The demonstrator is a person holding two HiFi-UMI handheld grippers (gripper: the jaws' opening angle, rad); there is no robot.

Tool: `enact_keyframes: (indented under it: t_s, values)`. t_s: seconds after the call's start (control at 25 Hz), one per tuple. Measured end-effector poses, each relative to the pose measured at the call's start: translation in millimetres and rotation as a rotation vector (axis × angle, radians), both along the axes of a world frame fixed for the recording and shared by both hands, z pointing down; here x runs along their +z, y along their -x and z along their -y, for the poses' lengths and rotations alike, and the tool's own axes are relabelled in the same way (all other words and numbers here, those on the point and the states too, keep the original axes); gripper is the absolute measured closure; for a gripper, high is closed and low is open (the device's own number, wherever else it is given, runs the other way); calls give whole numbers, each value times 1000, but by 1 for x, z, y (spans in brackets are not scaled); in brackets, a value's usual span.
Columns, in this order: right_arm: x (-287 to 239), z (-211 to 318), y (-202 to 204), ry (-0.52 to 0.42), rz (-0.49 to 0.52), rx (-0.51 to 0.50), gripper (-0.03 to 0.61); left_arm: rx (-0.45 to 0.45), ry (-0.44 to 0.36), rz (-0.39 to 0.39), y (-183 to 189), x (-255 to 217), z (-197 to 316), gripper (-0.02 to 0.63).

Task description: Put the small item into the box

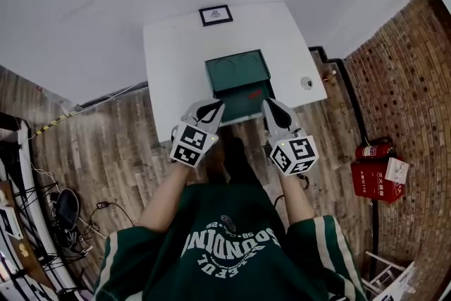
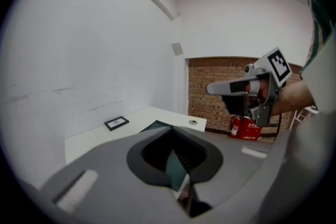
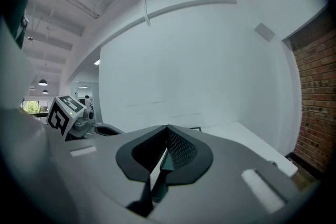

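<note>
A dark green box [image 1: 238,71] stands at the near middle of a white table [image 1: 169,60]; its lid looks tipped back, with a darker opening below. A small round pale item [image 1: 306,82] lies on the table to the box's right, and shows in the left gripper view as the same item [image 2: 193,122]. My left gripper [image 1: 214,106] and right gripper [image 1: 270,104] hover over the table's near edge, either side of the box front. Both are shut with nothing held. The left gripper's [image 2: 171,128] and right gripper's [image 3: 168,127] jaws meet at the tips.
A small black-framed card [image 1: 215,15] lies at the table's far edge. A red fire extinguisher [image 1: 372,150] and red case [image 1: 380,180] sit by the brick wall on the right. Cables and gear [image 1: 67,211] clutter the wooden floor at left.
</note>
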State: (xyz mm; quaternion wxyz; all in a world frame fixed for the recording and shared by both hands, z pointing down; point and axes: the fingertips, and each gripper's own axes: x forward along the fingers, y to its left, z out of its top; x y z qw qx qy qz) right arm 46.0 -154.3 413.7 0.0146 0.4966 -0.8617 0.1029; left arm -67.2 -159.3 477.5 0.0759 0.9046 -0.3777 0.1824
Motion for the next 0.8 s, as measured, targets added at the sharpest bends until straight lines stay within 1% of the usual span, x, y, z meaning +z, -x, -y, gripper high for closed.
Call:
enact_keyframes:
  t_s: [0.12,0.36,0.8]
  values:
    - [0,-5,5,0,-2,-5,577,-5,9,-14,4,0,-6,561]
    - [-2,-10,8,-4,-6,-3,577,-9,5,-19,8,2,-12,561]
    - [3,-7,12,12,-6,8,577,-7,31,-24,13,8,-9,561]
